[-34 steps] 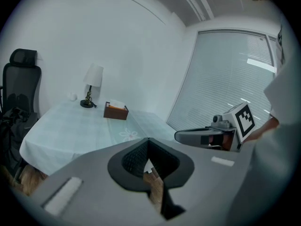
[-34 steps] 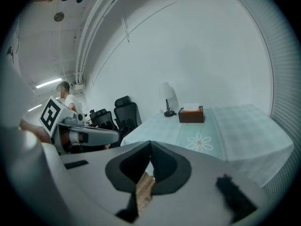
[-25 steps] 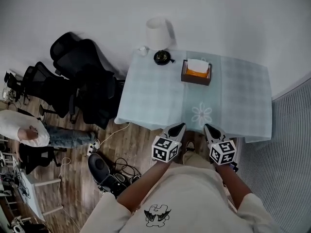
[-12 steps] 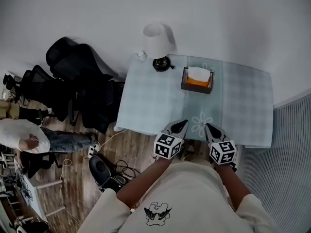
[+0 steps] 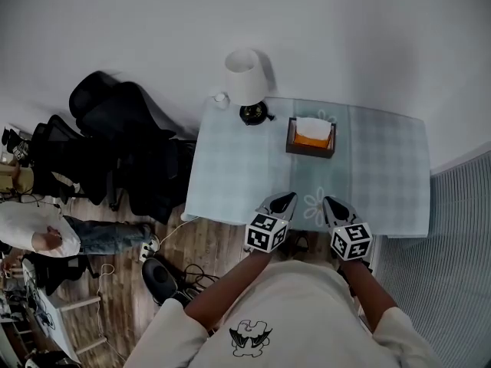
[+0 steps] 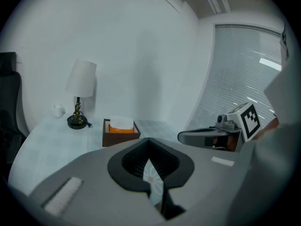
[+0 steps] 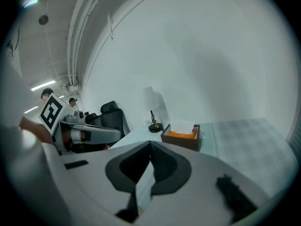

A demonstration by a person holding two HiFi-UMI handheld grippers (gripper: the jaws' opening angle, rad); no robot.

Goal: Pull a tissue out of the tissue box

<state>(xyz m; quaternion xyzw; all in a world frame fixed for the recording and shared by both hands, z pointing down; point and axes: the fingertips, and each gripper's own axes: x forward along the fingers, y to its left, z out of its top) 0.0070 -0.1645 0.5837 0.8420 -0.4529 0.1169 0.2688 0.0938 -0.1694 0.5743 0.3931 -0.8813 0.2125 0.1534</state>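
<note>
A brown tissue box (image 5: 311,138) with a white tissue (image 5: 313,123) sticking out of its top stands at the back middle of the table (image 5: 230,167), which is covered by a pale blue checked cloth. My left gripper (image 5: 285,198) and right gripper (image 5: 328,202) hover side by side at the table's near edge, well short of the box, both shut and empty. In the left gripper view the box (image 6: 121,133) lies ahead beyond my shut left gripper (image 6: 149,140). In the right gripper view the box (image 7: 181,138) sits just past my right gripper (image 7: 150,143).
A white-shaded lamp (image 5: 244,73) and a small white object (image 5: 220,98) stand at the table's back left corner. Black office chairs (image 5: 115,144) crowd the floor to the left, with cables (image 5: 176,271) below them. A seated person (image 5: 38,232) is far left. Window blinds (image 5: 445,244) are on the right.
Both grippers have moved forward together from short of the table to its near edge. The table and box sit lower and closer in the head view. Jaws stayed shut.
</note>
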